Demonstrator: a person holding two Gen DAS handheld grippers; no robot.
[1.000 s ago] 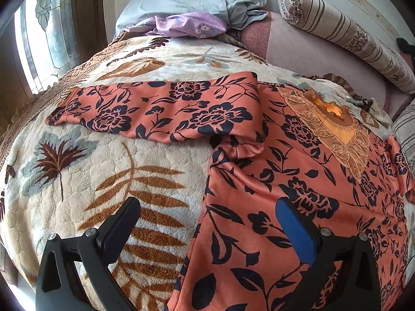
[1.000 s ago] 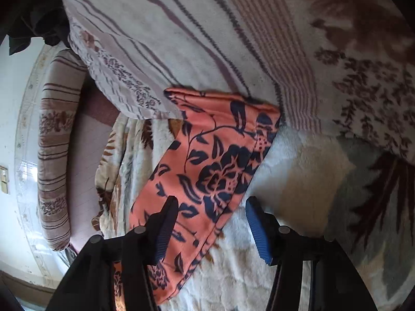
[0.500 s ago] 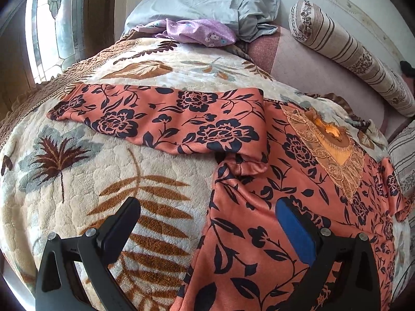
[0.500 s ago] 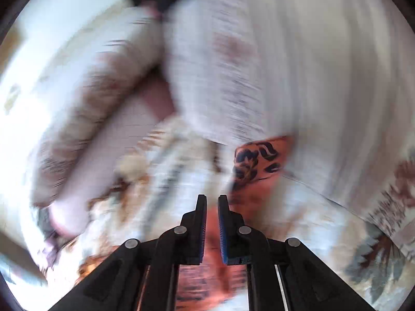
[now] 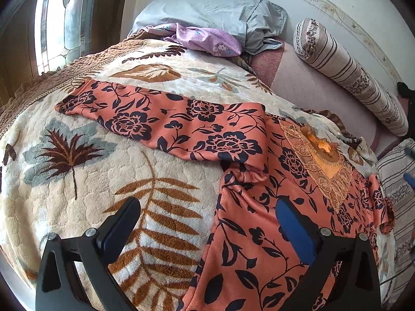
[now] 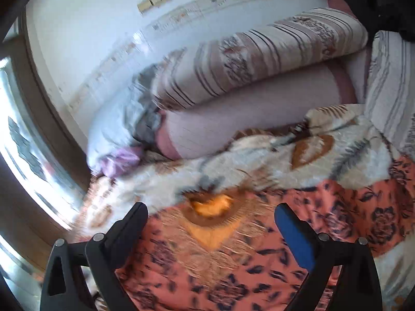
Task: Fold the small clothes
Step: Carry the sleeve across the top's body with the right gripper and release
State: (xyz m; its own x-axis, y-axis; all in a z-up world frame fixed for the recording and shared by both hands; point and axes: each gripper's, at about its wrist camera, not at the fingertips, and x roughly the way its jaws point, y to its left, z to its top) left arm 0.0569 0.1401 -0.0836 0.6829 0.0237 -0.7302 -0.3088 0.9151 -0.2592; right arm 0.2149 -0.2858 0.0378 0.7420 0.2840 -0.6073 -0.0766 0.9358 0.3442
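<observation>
Orange floral top (image 5: 262, 223) with navy blooms lies spread flat on the plush leaf-print blanket (image 5: 77, 181), and both tongs hang above it with nothing between their fingers. The left gripper (image 5: 207, 220) is spread wide: its left finger is over bare blanket, its right, blue-padded finger (image 5: 294, 229) over the garment's body, so the side hem runs up between them. Ahead of it one long sleeve (image 5: 160, 119) stretches out to the left across the blanket. Ahead and to the right lies the gold embroidered neckline (image 5: 319, 160).

The right gripper (image 6: 211, 221) is likewise spread wide; in its blurred view that neckline (image 6: 212, 223) sits directly between the two fingers, and orange cloth (image 6: 363, 207) runs off to its right. Beyond it lie a striped bolster (image 6: 259, 59), a grey pillow (image 5: 207, 7) and a crumpled lilac cloth (image 5: 207, 39). No baskets or boxes show in either view; the garment lies on the bed itself.
</observation>
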